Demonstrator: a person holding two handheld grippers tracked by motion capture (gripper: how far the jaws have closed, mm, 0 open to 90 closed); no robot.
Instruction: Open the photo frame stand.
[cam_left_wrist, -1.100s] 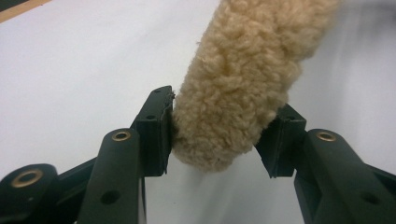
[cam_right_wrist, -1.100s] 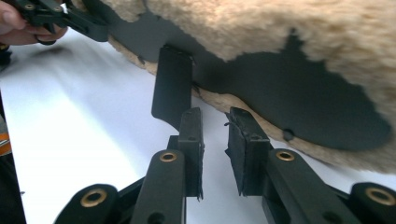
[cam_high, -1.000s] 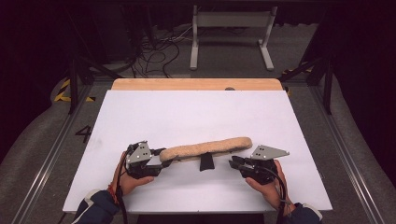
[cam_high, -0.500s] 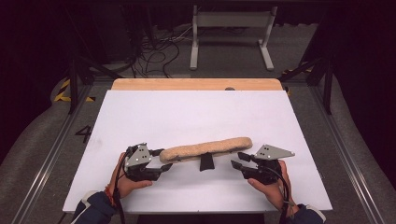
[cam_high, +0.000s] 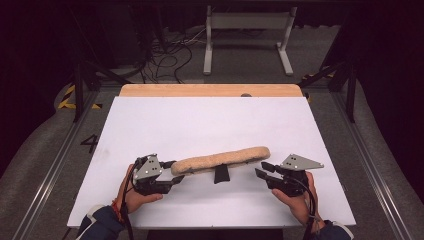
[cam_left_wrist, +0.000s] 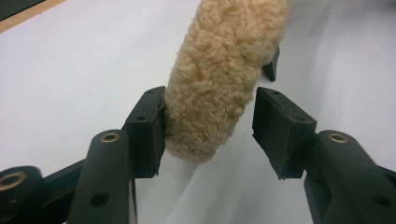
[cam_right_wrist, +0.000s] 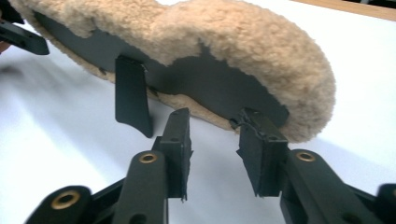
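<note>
A long tan fleece pad (cam_high: 220, 160) lies across the near part of the white tabletop (cam_high: 200, 120), with a dark lining (cam_right_wrist: 205, 88) and a black tab (cam_high: 220, 174) under its middle. My left gripper (cam_high: 172, 172) is at the pad's left end. In the left gripper view the fleece (cam_left_wrist: 224, 70) sits between the jaws of the left gripper (cam_left_wrist: 210, 95); the jaws have just been closing, one pad touching and the other still apart. My right gripper (cam_high: 260, 169) stands open beside the pad's right end, its jaws also just closing, nothing between them. In the right gripper view, the right gripper (cam_right_wrist: 217, 116) has its tips at the lining's edge.
A wooden strip (cam_high: 210, 90) borders the table's far edge. Beyond it on the dark floor stand a white metal frame (cam_high: 247, 30) and loose cables (cam_high: 170, 55). Metal rails run along both sides of the table.
The right gripper has shifted slightly to the right, away from the pad's end. The pad and the left gripper stay where they were.
</note>
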